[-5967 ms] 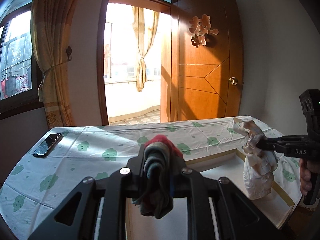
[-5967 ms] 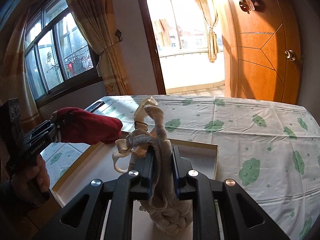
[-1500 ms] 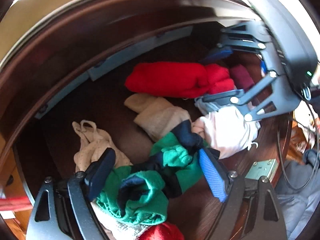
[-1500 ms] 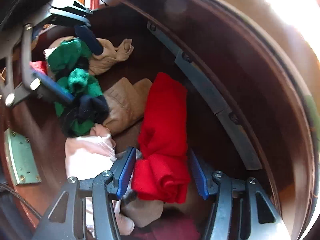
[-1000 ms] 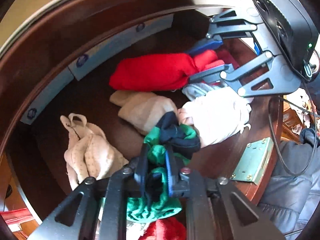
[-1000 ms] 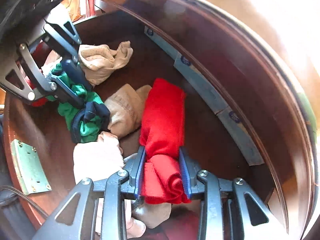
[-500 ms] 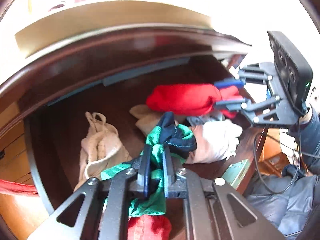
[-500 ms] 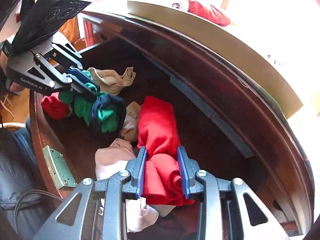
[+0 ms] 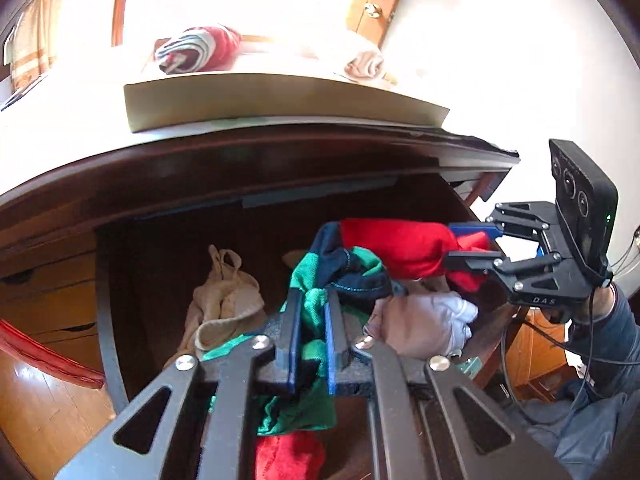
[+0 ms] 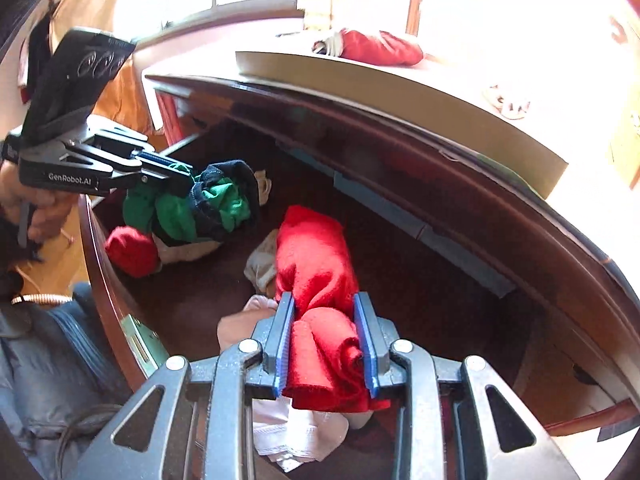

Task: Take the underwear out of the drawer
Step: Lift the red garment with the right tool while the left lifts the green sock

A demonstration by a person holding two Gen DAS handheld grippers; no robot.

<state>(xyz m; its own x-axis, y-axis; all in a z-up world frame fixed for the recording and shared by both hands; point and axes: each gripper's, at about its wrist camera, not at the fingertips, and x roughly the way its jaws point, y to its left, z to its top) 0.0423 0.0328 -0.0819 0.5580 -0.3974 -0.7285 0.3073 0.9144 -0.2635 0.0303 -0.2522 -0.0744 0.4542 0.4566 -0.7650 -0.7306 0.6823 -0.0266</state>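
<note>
My left gripper (image 9: pixel 311 300) is shut on a green and navy underwear (image 9: pixel 340 268), held above the open dark wooden drawer (image 9: pixel 160 248); it also shows in the right wrist view (image 10: pixel 200 208). My right gripper (image 10: pixel 324 304) is shut on a rolled red underwear (image 10: pixel 316 256), lifted over the drawer; it shows in the left wrist view (image 9: pixel 400 244) too. A beige piece (image 9: pixel 224 300), a white-pink piece (image 9: pixel 424 324) and a small red piece (image 10: pixel 130 250) lie in the drawer.
Above the drawer is the tabletop with a shallow cardboard box (image 9: pixel 280 96) holding a red-striped piece (image 9: pixel 196 50) and a beige piece (image 9: pixel 364 62). A metal hinge plate (image 10: pixel 140 344) sits on the drawer's front edge. Wooden floor (image 9: pixel 36 392) lies at the left.
Both grippers have risen out of the drawer with their garments. The view has tilted up, so the tabletop and box now show.
</note>
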